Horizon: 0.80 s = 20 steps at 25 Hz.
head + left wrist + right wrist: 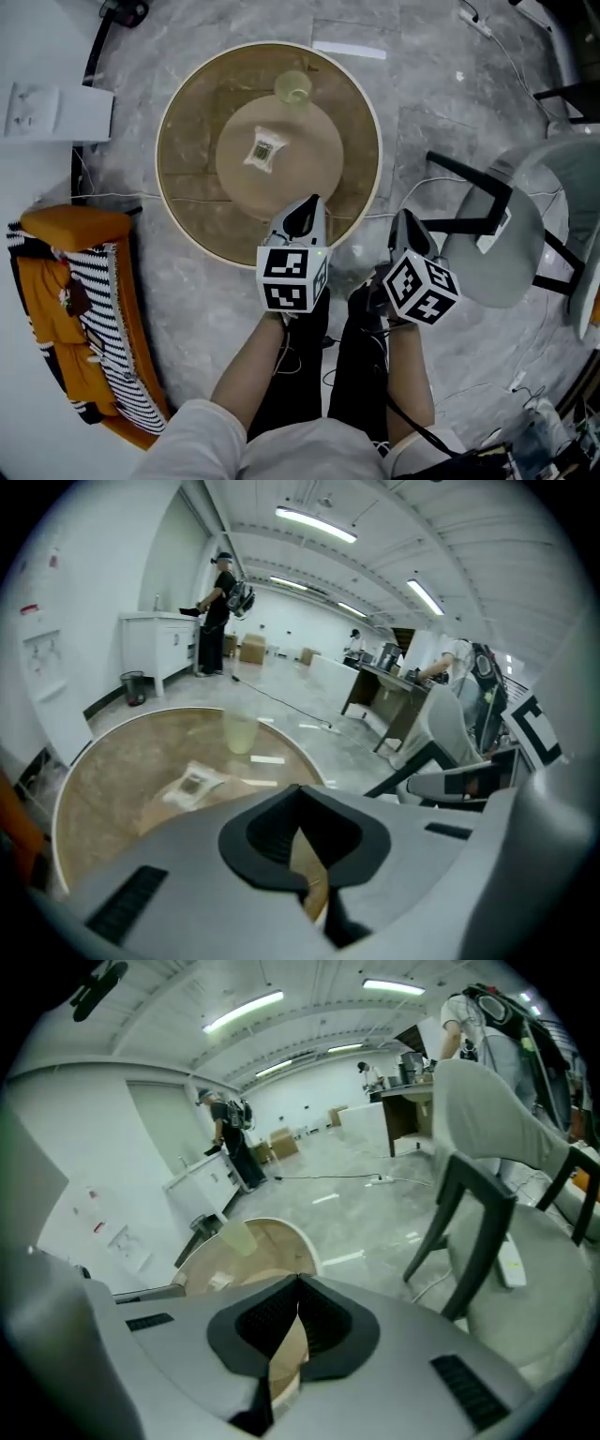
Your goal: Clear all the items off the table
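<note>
— What is being carried by the round glass-topped table [178,202]?

— Two things. A pale green cup [292,87] is being shown upright near the far rim. A small clear packet [265,151] is being shown lying flat near the middle, on the near side of the cup and apart from it.

— How is the left gripper [309,208] being held?

— It is being held above the near part of the table, pointed toward the packet and stopping short of it, with no contact. Its jaws are being pressed together, and nothing is being gripped between them.

— And the right gripper [407,225]?

— It is being held just off the table's near right rim, above the grey stone floor [441,103], between the table and a grey chair [511,248]. Its jaws are likewise being held closed, with nothing between them; only the table and floor are being seen past the pads.

— Is anything else being shown?

— At the left, well apart from the table, an orange cushion [75,225] and a black-and-white striped cloth [108,337] are being shown lying together. In both gripper views, people are being seen standing far off in the room.
</note>
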Tool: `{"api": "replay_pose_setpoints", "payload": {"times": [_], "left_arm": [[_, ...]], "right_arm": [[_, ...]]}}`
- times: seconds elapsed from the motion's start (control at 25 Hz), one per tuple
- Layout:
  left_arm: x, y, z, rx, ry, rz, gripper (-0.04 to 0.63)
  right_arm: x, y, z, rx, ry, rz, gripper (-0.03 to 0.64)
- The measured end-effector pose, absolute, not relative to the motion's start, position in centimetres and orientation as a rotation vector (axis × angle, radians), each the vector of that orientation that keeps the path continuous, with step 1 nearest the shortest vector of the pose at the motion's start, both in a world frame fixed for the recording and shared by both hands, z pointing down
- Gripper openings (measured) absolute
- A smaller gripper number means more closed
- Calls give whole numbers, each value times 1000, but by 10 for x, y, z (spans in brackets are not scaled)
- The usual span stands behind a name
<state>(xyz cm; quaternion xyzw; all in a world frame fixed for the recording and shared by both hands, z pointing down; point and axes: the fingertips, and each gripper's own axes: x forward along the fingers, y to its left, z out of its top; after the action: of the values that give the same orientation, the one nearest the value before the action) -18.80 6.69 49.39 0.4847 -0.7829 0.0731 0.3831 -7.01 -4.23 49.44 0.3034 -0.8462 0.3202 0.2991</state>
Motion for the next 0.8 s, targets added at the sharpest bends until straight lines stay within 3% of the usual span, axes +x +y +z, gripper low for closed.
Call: {"api": "replay_pose_setpoints", "payload": {"times": [0.32, 0.8], "left_arm": [[-270, 156, 492, 1045, -2088, 131, 8], [-291, 167, 525, 1065, -2010, 141, 9]], "right_arm": [[-160, 27, 490, 635, -2274, 814, 23], [-189, 44, 514, 599, -2248, 792, 23]]}}
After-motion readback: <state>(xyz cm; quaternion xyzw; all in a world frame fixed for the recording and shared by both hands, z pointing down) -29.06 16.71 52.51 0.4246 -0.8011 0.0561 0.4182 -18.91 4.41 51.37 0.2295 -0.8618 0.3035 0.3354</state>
